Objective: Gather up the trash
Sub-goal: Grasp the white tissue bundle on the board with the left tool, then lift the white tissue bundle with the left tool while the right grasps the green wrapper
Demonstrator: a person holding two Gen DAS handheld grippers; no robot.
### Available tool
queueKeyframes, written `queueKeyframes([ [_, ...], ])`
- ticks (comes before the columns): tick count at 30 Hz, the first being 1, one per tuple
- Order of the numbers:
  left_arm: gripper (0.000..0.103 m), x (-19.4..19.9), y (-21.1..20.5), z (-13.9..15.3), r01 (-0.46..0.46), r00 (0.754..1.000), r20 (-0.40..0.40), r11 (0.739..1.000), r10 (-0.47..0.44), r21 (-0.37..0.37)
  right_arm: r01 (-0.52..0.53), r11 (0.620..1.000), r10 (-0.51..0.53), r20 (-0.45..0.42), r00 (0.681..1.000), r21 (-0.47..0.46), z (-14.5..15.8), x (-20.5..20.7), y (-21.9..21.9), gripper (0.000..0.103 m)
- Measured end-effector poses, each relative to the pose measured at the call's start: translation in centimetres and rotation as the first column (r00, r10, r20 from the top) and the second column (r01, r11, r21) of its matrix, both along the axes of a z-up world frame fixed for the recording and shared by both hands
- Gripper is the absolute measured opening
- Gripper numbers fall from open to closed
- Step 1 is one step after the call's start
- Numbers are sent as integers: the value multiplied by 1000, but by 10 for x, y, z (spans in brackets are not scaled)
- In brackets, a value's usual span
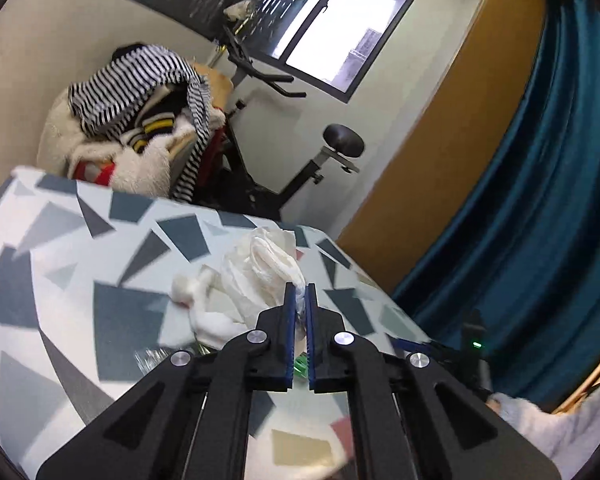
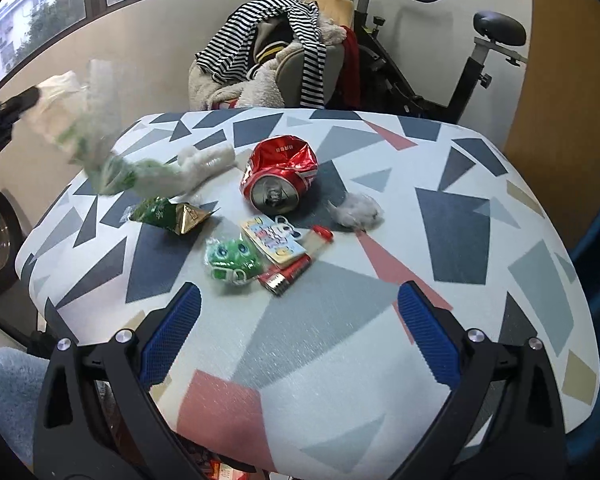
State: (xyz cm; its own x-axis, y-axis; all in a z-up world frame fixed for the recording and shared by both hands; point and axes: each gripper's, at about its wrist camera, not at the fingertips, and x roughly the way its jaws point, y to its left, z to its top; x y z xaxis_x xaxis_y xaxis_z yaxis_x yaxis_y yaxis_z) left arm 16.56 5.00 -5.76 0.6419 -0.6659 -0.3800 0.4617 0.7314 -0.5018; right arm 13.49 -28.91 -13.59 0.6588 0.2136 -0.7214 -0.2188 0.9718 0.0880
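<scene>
1. Left gripper (image 1: 300, 300): we see the jaws pinched nearly together on a crumpled white plastic bag (image 1: 260, 268); the bag hangs from the tips, lifted off the patterned table (image 1: 60, 260). In the right wrist view the same bag (image 2: 88, 128) is blurred and dangles over the table's left far corner.
2. Right gripper (image 2: 300, 344): we see the jaws spread wide with nothing between them, hovering over the near edge of the table (image 2: 500, 200).
3. Trash on the table, mid-area: crushed red can (image 2: 280, 176), green-gold wrapper (image 2: 168, 218) toward the left edge, green packet (image 2: 230, 260), printed card (image 2: 272, 240), small red tube (image 2: 288, 274), white tissue wad (image 2: 356, 208) right of the can.
4. Open room: we see the near half and right side of the tabletop bare of objects.
5. Beyond the far edge: chair piled with striped clothes (image 2: 268, 52), exercise bike (image 2: 440, 60).
6. Containers: we cannot tell any bin from these views.
</scene>
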Motion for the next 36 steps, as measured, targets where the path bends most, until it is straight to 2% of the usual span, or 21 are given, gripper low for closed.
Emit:
queueKeyframes([
  [3, 5, -13, 11, -3, 16, 999, -40, 998, -19, -62, -11, 1000, 11, 9, 1000, 3, 5, 0, 5, 97],
  [5, 5, -26, 16, -5, 26, 999, -34, 997, -28, -72, -17, 1000, 16, 8, 1000, 12, 6, -2, 7, 97],
  [6, 5, -31, 18, -9, 27, 999, -45, 998, -30, -63, -17, 1000, 17, 4, 1000, 13, 5, -2, 8, 97],
  [9, 5, -36, 26, -35, 14, 989, -148, 998, -22, -55, -16, 1000, 16, -16, 1000, 13, 2, -3, 10, 97],
  [12, 5, -41, 38, -71, -27, 963, -267, 1000, 24, -7, -17, 1000, 17, -35, 999, 13, -1, -8, 13, 97],
  [14, 5, -42, 46, -87, -53, 952, -301, 999, 52, 6, -23, 1000, 24, -42, 999, 9, -2, -11, 15, 97],
  [16, 11, -42, 53, -96, -91, 945, -314, 995, 96, 31, -26, 1000, 26, -47, 999, 4, -5, -13, 15, 97],
  [17, 27, -41, 55, -100, -114, 940, -318, 992, 123, 48, -26, 1000, 26, -48, 999, 3, -6, -13, 15, 97],
  [18, 59, -40, 58, -103, -142, 935, -321, 988, 154, 59, -25, 1000, 26, -50, 998, 3, -7, -14, 14, 97],
  [19, 73, -40, 60, -105, -168, 930, -322, 984, 179, 61, -25, 1000, 25, -51, 998, 3, -8, -14, 14, 97],
  [20, 80, -39, 62, -107, -199, 924, -322, 978, 207, 57, -23, 1000, 24, -51, 998, 5, -8, -14, 14, 97],
  [22, 82, -34, 61, -110, -205, 920, -334, 978, 207, 40, -20, 1000, 20, -49, 999, 9, -7, -16, 14, 97],
  [25, 85, -28, 49, -118, -197, 917, -341, 978, 209, 71, -23, 1000, 24, -48, 999, 10, -7, -17, 15, 97],
  [30, 87, -19, 21, -132, -170, 912, -326, 951, 251, 257, -30, 1000, 30, -54, 998, 4, -8, -18, 15, 97],
  [34, 86, -21, 6, -146, -127, 913, -330, 938, 237, 323, -30, 1000, 31, -58, 998, 7, -9, -19, 16, 97],
  [36, 62, -23, 2, -152, -94, 915, -342, 938, 213, 333, -32, 999, 32, -61, 998, 8, -10, -19, 16, 97],
])
